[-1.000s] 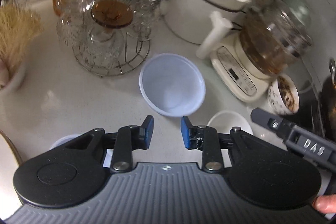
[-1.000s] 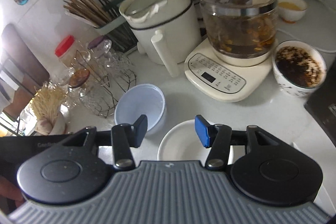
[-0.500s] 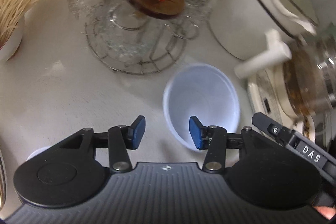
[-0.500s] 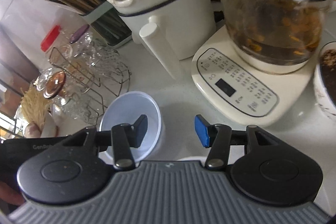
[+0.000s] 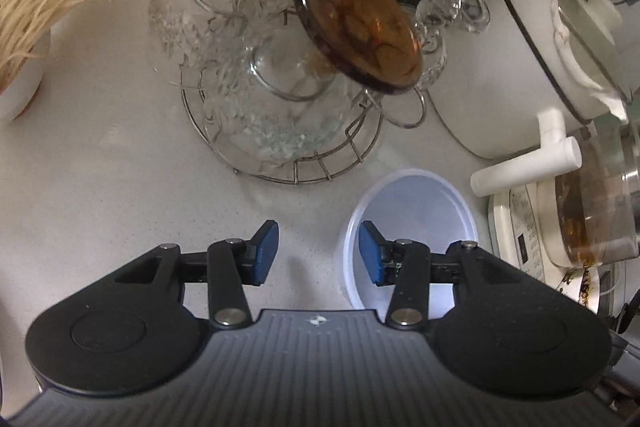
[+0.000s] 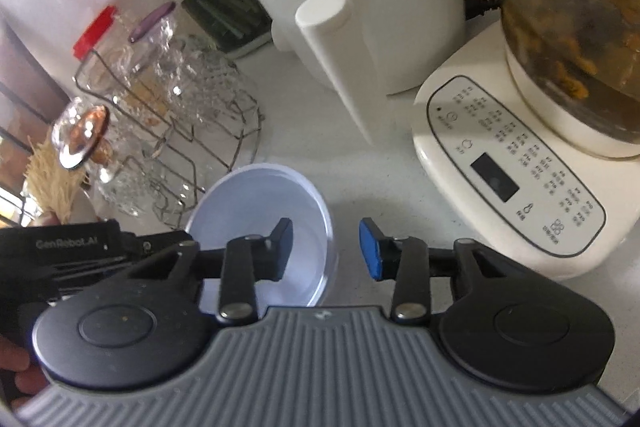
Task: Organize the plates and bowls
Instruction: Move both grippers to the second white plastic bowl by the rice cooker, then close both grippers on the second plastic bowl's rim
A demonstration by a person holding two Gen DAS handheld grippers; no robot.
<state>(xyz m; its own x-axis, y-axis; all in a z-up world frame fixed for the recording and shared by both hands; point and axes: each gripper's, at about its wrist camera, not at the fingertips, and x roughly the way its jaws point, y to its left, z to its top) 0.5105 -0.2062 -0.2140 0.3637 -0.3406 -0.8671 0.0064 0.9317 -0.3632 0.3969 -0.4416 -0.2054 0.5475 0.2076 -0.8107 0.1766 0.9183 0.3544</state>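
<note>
A pale blue-white plastic bowl (image 5: 416, 211) stands upright on the white counter (image 5: 100, 167). My left gripper (image 5: 318, 253) straddles its left rim: the right fingertip is inside the bowl and the left one outside. Its jaws are closing, and the pads stand clear of the wall. In the right wrist view the same bowl (image 6: 256, 211) sits low and left. My right gripper (image 6: 326, 251) straddles its right rim, with the left fingertip inside and the blue-padded right one outside. Those jaws are closing too, and a gap shows on both sides of the rim.
A wire rack of glass cups (image 5: 280, 107) stands just behind the bowl. A white pot with a long handle (image 6: 360, 27) and a cream kettle base with a glass jug (image 6: 512, 167) crowd the right. A cup of dry straw (image 5: 36, 7) is far left.
Both grippers have come down and closer to the plastic bowl, so each now has its rim between the fingers. The right jaws have narrowed. The white dish under the right gripper has left view.
</note>
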